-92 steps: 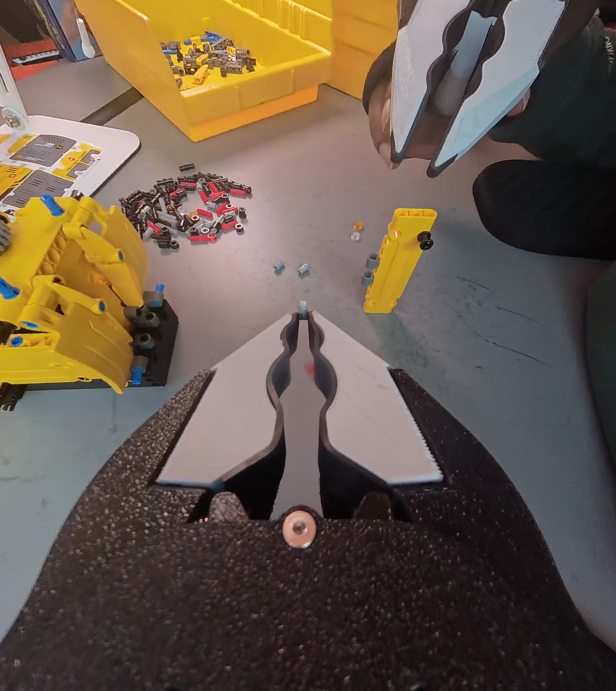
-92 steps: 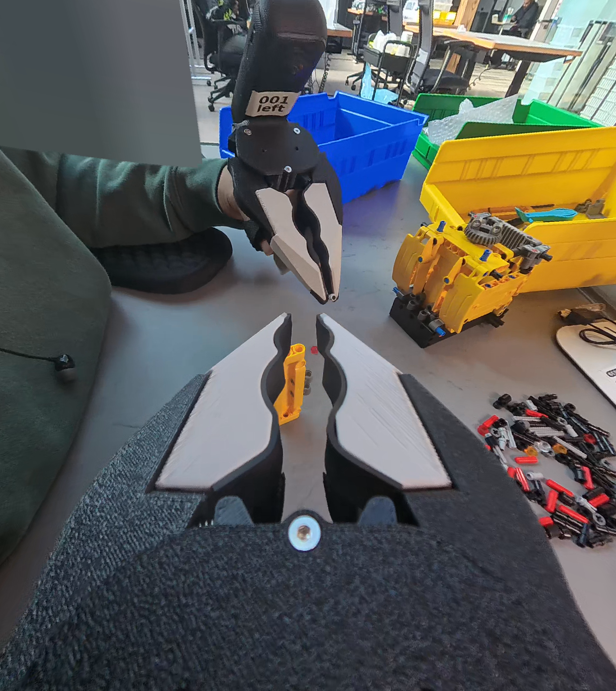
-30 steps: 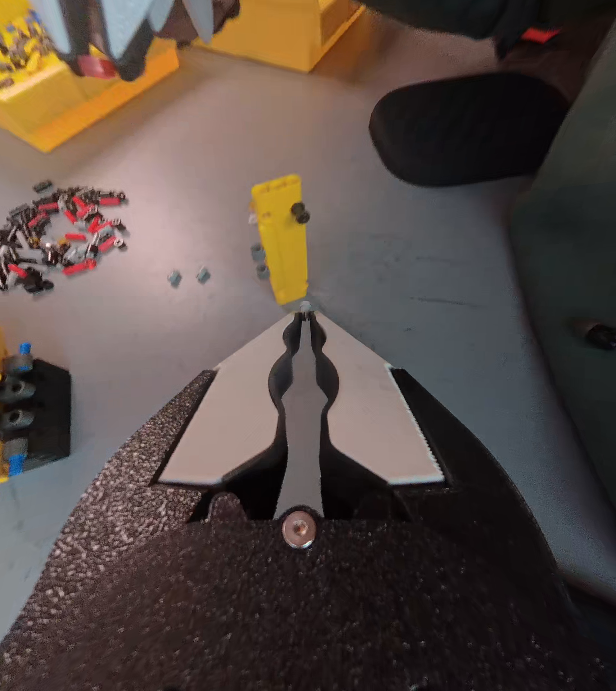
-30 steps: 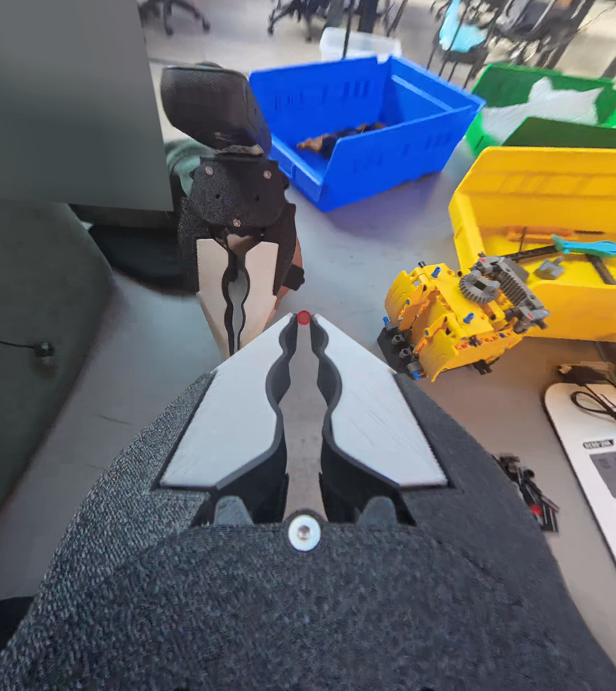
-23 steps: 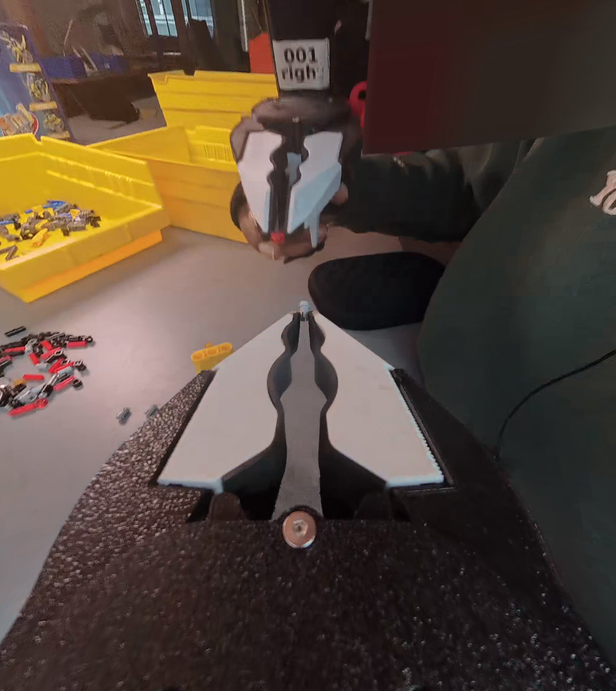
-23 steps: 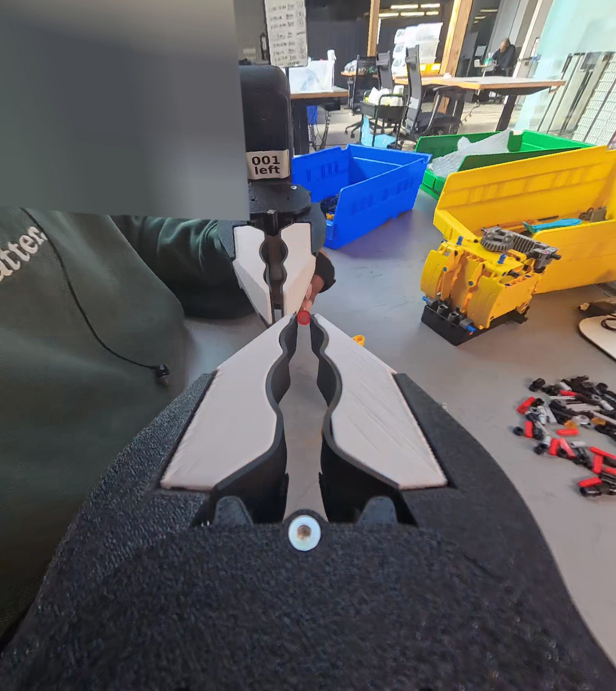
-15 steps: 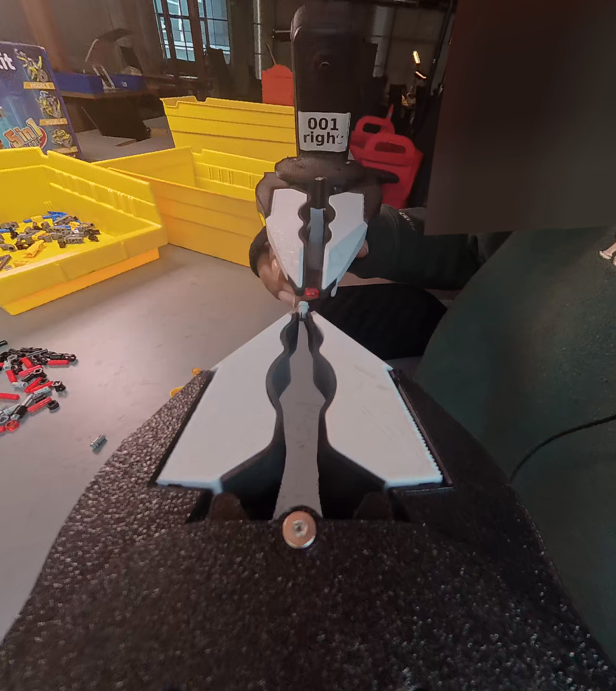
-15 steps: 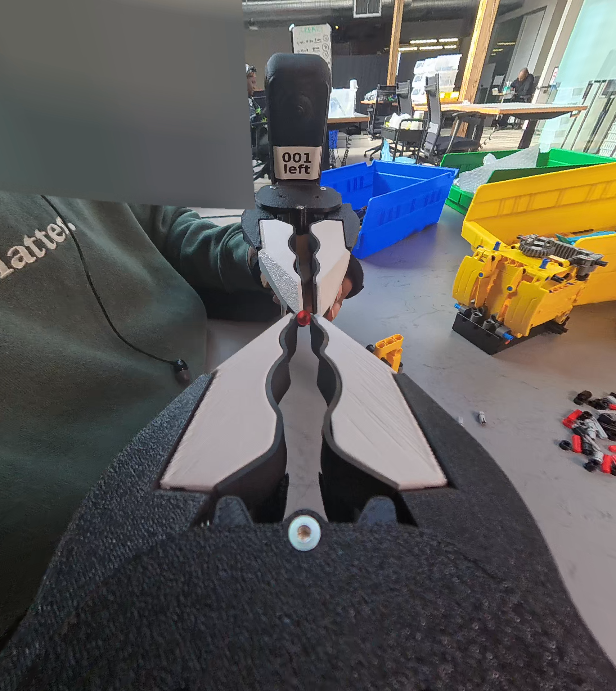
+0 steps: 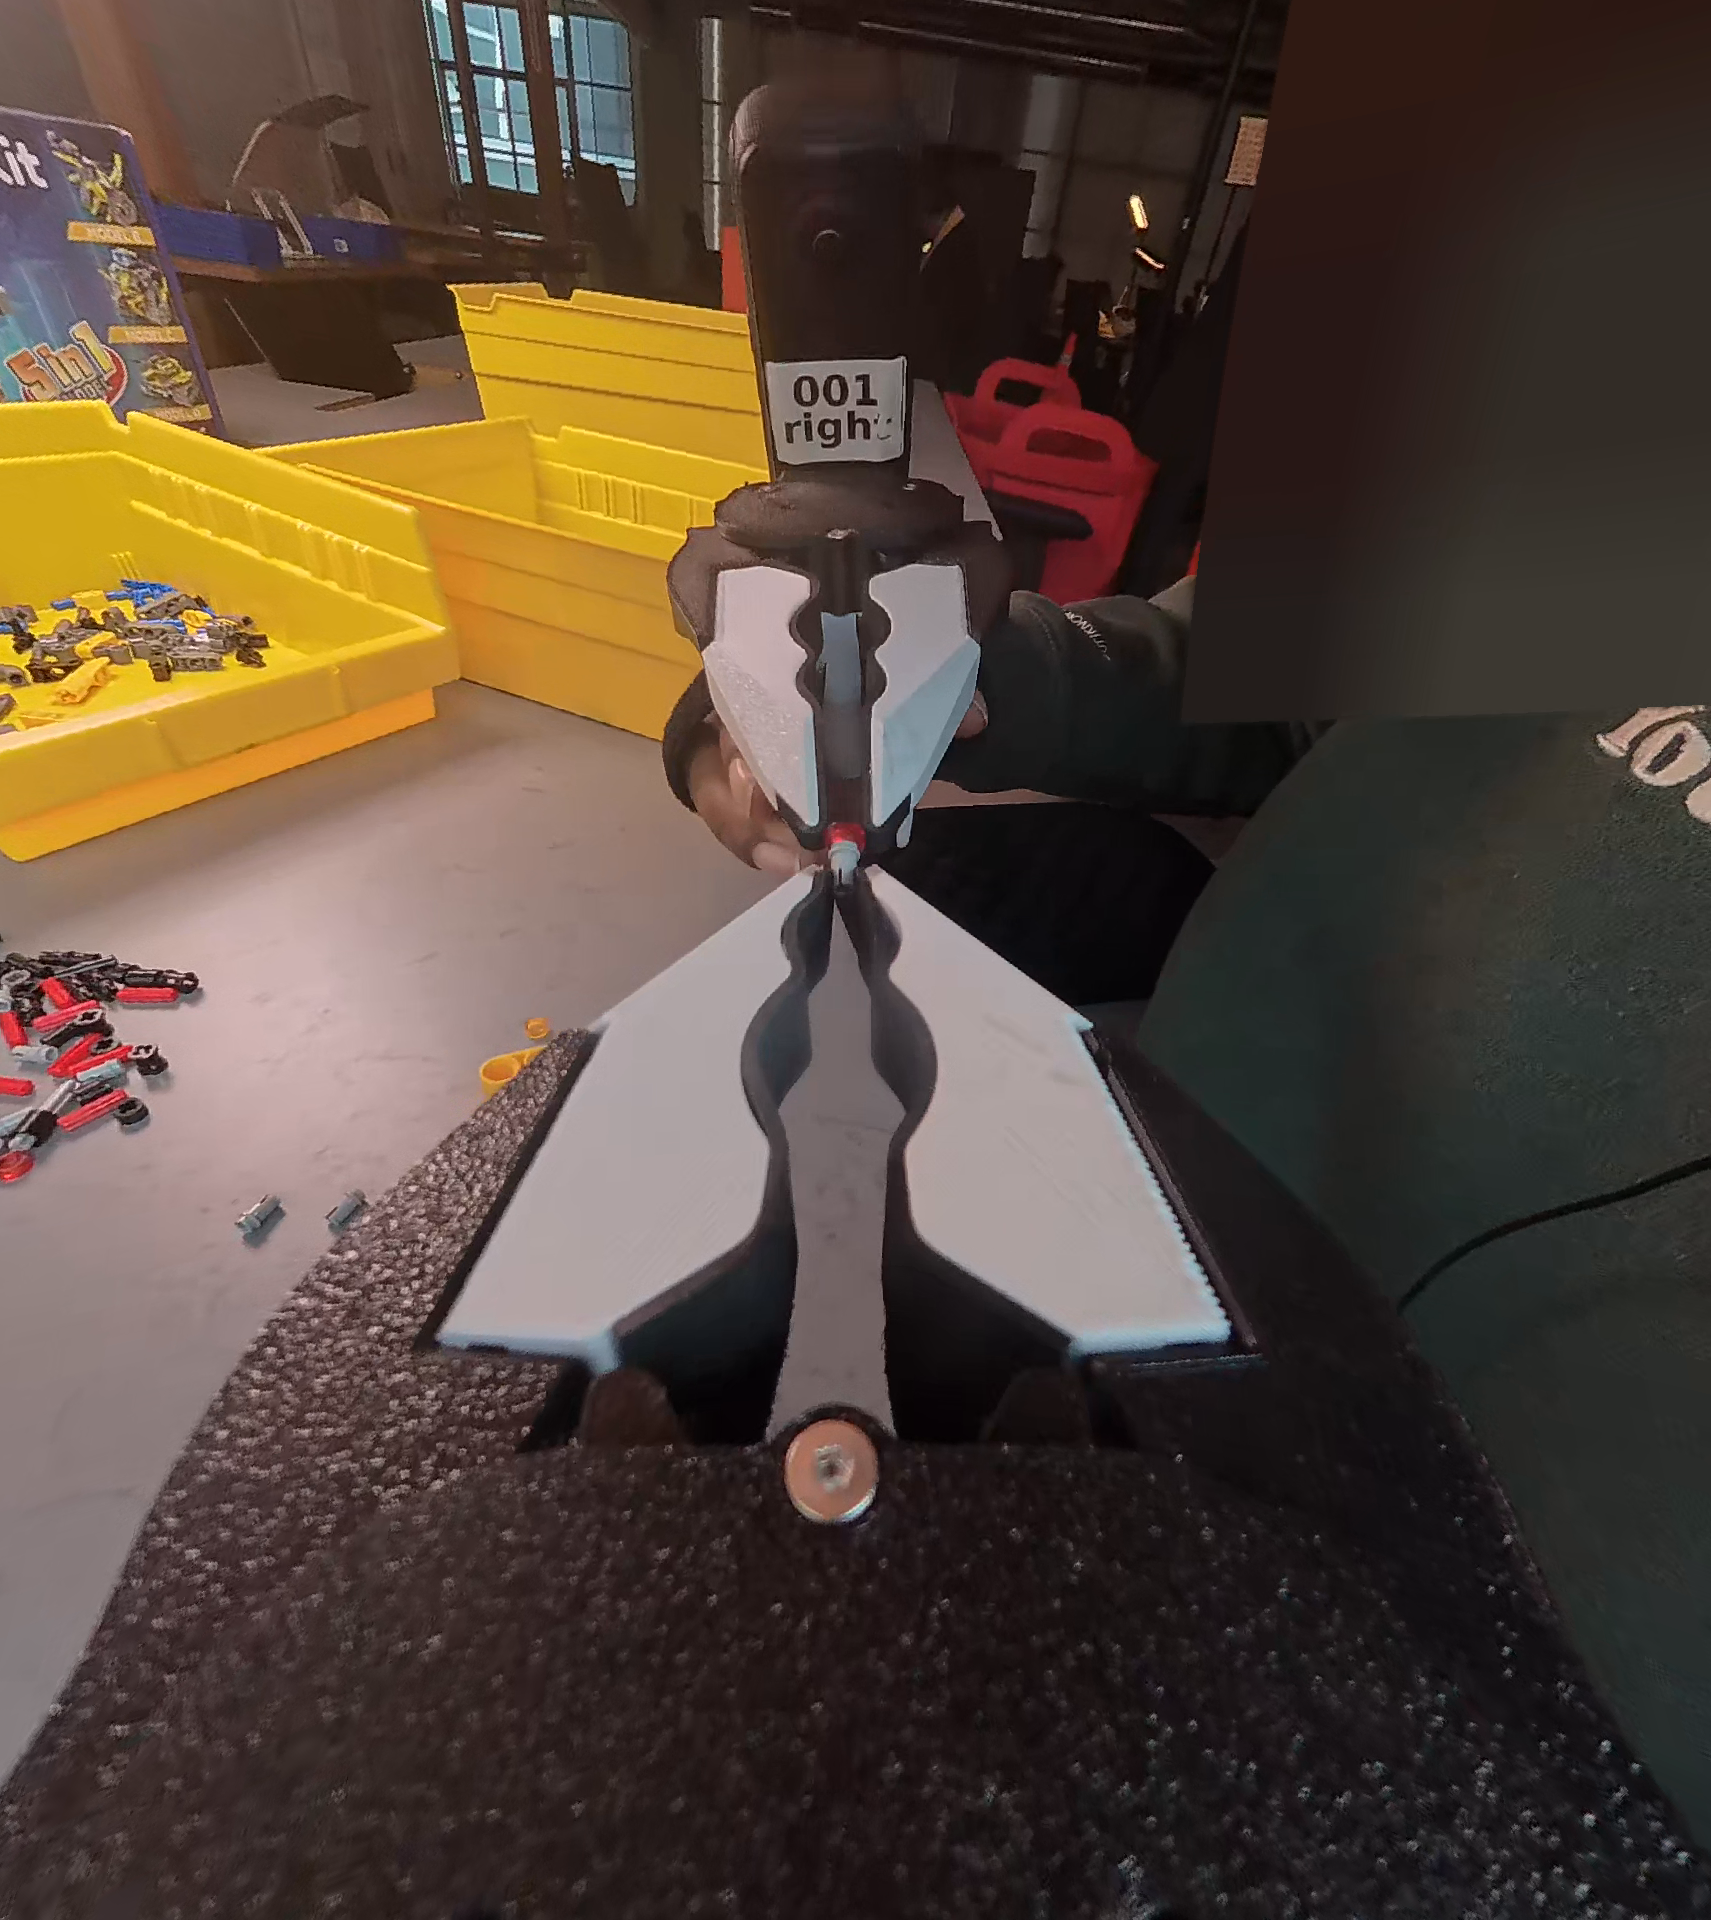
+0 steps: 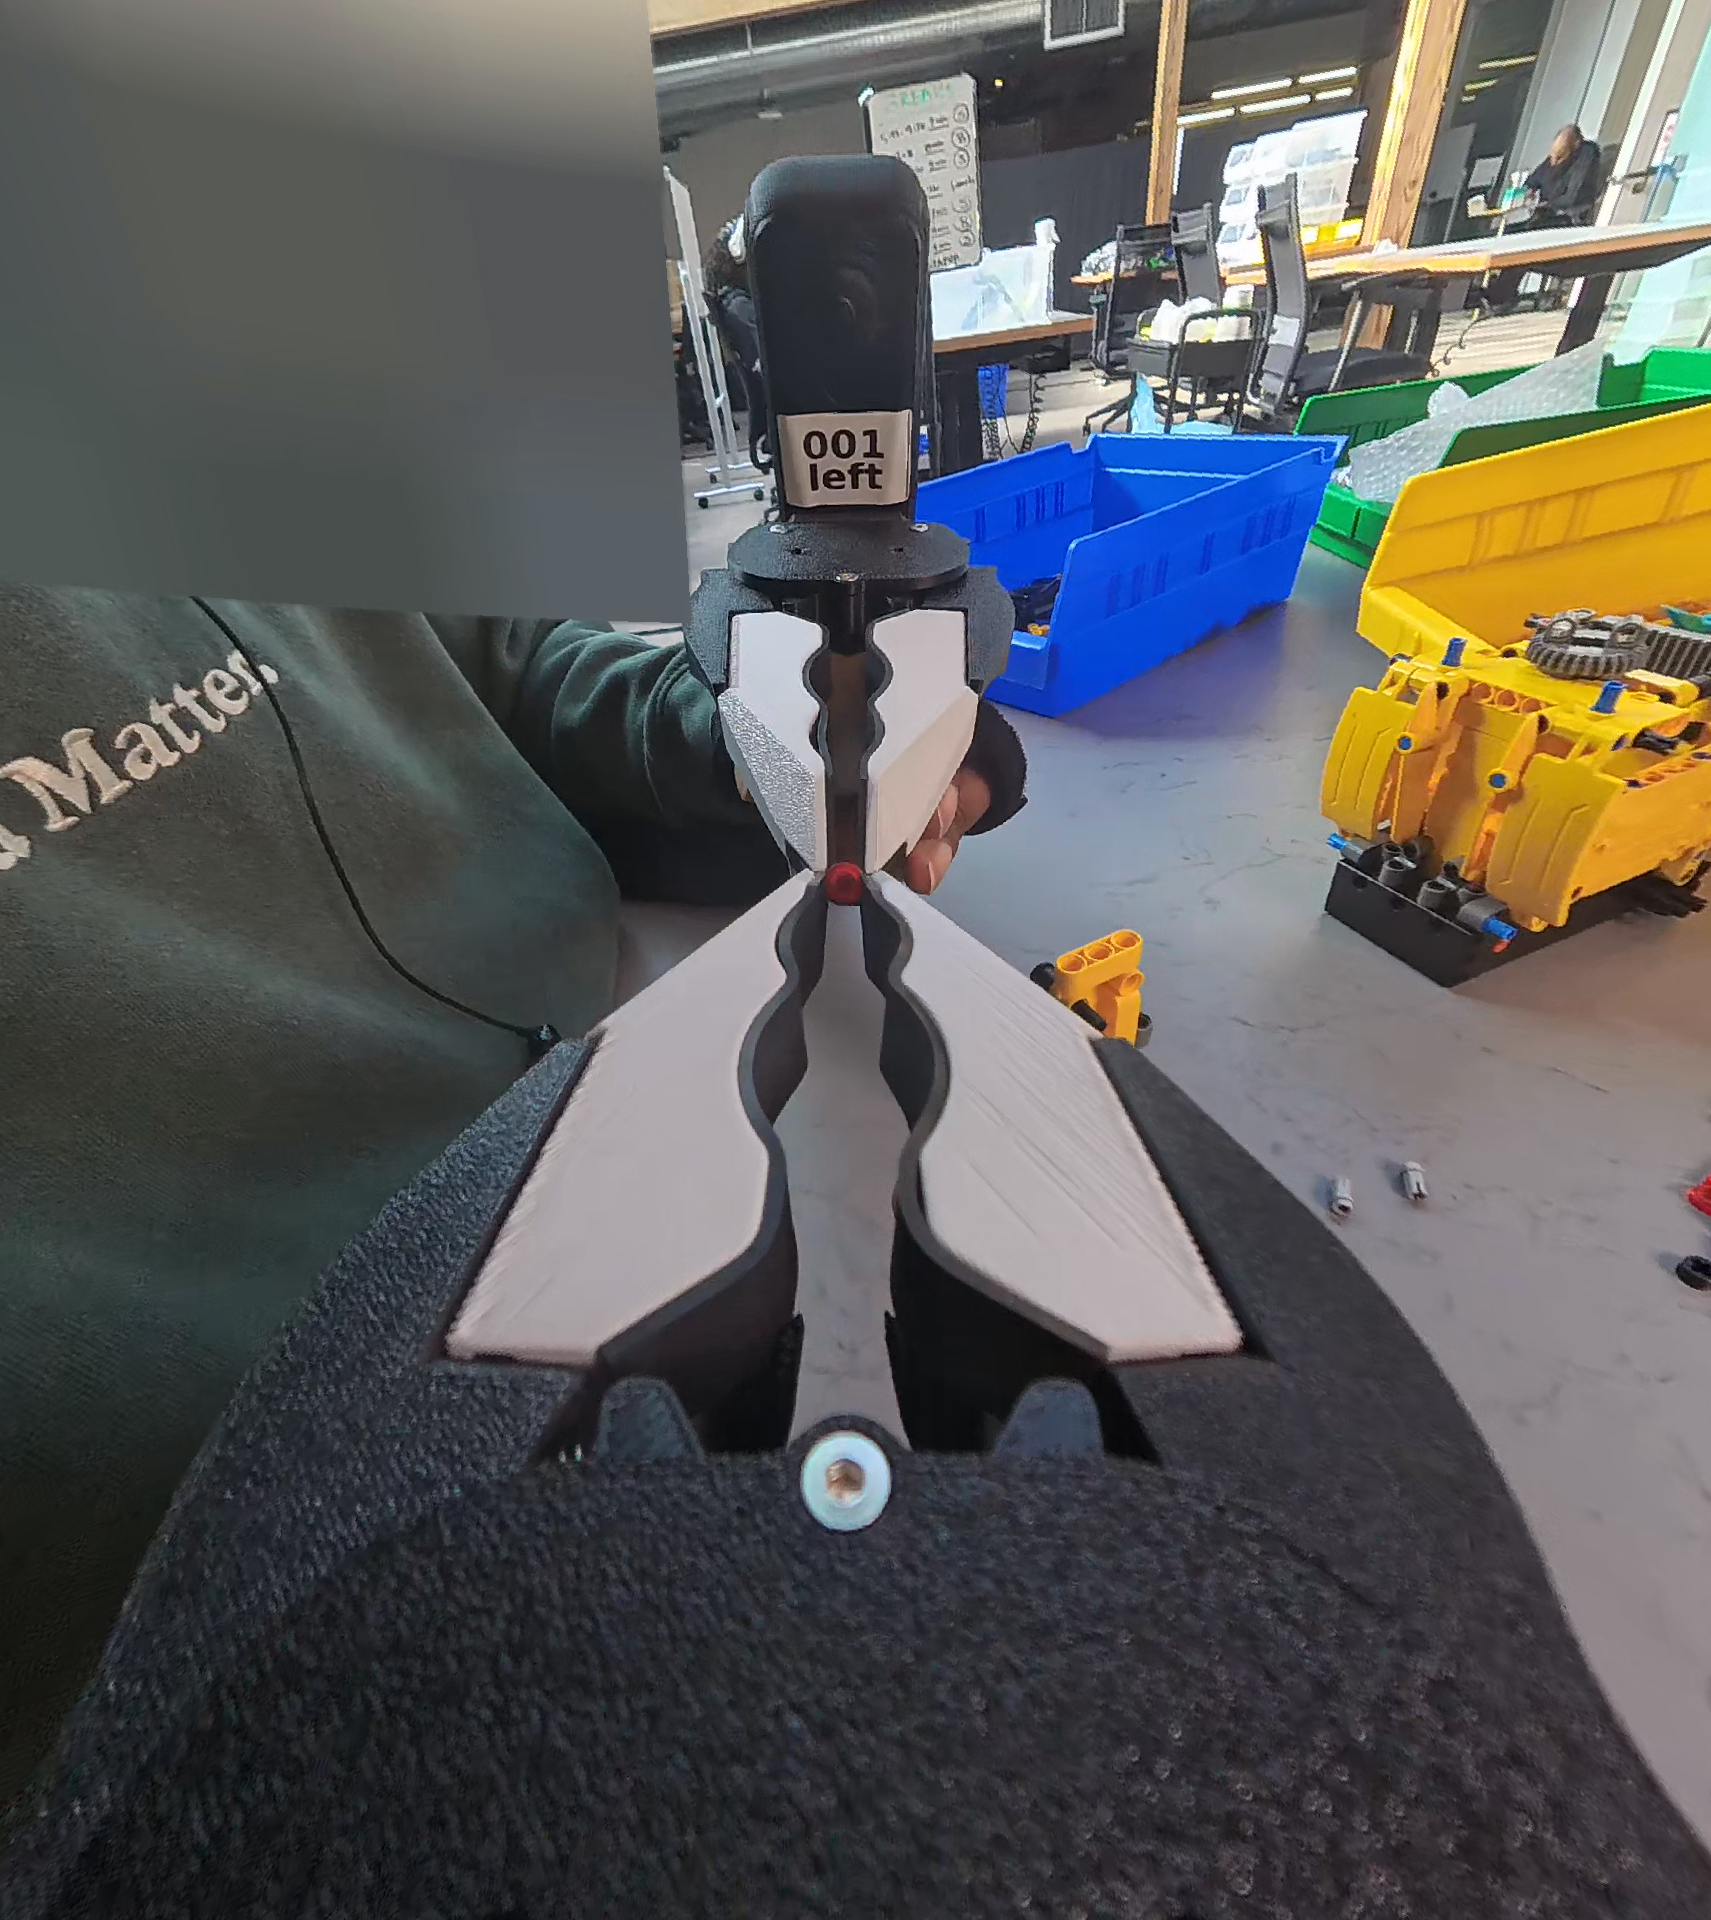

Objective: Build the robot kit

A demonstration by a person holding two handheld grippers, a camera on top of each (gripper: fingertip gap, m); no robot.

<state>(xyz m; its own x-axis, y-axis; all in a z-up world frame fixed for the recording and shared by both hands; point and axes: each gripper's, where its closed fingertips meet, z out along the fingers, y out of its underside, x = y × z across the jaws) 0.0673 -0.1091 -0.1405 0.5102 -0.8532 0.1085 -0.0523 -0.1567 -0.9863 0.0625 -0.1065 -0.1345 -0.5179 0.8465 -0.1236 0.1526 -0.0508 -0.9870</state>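
Note:
My left gripper (image 9: 840, 883) is shut on a small grey pin (image 9: 840, 858) at its tips. My right gripper (image 10: 843, 896) is shut on a small red piece (image 10: 840, 883). Both are held up above the grey table, facing each other tip to tip. In the left wrist view the right gripper (image 9: 843, 826) points at me, and its red piece (image 9: 843, 835) touches the grey pin end to end. In the right wrist view the left gripper (image 10: 840, 857) sits right behind the red piece, which hides the grey pin.
On the table (image 10: 1246, 1039) lie a short yellow beam (image 10: 1100, 982), two loose grey pins (image 10: 1376, 1190), a pile of red and black pins (image 9: 20, 1070) and a yellow brick model (image 10: 1516, 821). Yellow bins (image 9: 155, 644) and a blue bin (image 10: 1142, 540) stand behind. A person's green sweatshirt (image 10: 155, 883) is close by. The yellow brick model (image 10: 1516, 821) is about equally far from each gripper, around 20 cm.
The right gripper shut on the red piece. Both grippers rose from the table and turned to face each other. Their tips have closed in until the red piece meets the grey pin.

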